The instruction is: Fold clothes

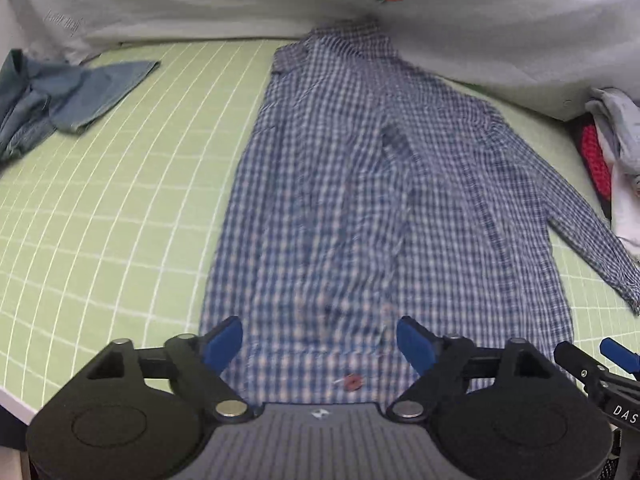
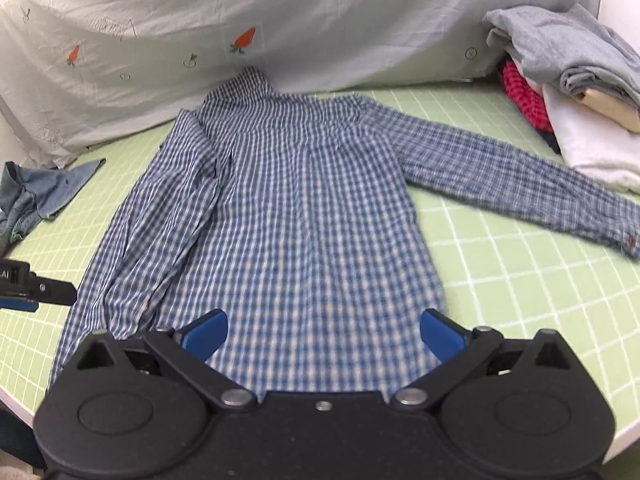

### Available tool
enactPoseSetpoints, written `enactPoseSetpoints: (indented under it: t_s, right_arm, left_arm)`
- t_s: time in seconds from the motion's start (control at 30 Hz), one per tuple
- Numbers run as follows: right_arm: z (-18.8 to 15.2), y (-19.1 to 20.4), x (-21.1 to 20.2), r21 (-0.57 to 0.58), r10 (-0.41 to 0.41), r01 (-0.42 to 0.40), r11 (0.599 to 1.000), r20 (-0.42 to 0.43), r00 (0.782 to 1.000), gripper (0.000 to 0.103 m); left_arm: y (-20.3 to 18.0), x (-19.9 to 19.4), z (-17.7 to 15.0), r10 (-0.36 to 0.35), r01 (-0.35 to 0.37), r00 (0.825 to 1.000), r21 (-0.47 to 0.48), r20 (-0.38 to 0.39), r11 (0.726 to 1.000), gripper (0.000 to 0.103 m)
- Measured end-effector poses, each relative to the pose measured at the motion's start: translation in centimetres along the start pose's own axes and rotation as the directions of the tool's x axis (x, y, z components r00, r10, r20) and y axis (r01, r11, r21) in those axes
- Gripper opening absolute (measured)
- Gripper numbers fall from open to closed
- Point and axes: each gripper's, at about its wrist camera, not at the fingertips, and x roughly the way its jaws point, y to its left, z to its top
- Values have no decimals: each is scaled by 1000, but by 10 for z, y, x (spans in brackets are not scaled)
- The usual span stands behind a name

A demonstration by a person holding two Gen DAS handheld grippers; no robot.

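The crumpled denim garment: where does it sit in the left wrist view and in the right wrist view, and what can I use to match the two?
Left wrist view: the denim garment lies at the upper left edge, on the green grid mat.
Right wrist view: the denim garment lies at the middle left edge, left of the checked shirt.
Shared landmark: the checked shirt, its collar against the white carrot-print sheet.

Soft woven checked shirt point(image 2: 280, 208) lies on matt gridded mat point(image 2: 500, 280).

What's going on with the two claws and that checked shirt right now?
Left gripper open, right gripper open, nothing held. Checked shirt flat on green mat, one sleeve folded in, other outstretched. Nothing blocking.
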Motion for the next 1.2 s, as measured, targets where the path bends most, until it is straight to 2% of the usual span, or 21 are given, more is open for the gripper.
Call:
enactPoseSetpoints:
  t_s: [0.13, 0.43, 0.53, 0.7, 0.87, 1.03, 1.2]
  right_arm:
    - [8, -28, 2, 29, 24, -24, 999, 26, 999, 103]
    - [19, -108, 14, 122, 40, -42, 992, 20, 999, 103]
    - [27, -129, 22, 130, 17, -18, 991, 10, 1000, 103]
    - [38, -165, 34, 160, -44, 42, 986, 8, 999, 103]
    - [50, -208, 47, 256, -144, 139, 957, 1, 990, 103]
    - [64, -252, 61, 346, -275, 258, 902, 1, 961, 103]
    - [68, -292, 81, 393, -373, 369, 842, -69, 925, 103]
  left_arm:
    - [-33, 1, 6, 11, -12, 1000, 32, 13, 999, 92]
    - [-99, 6, 5, 64, -66, 998, 72, 22, 995, 92]
    - [-119, 13, 7, 80, -81, 997, 71, 9, 994, 92]
    - [-146, 24, 14, 98, -97, 995, 73, -6, 993, 93]
    - [-161, 36, 28, 119, -118, 993, 56, -16, 991, 93]
    - [-171, 55, 48, 154, -152, 987, 30, -39, 988, 93]
    - [-180, 76, 65, 171, -168, 982, 36, -76, 985, 93]
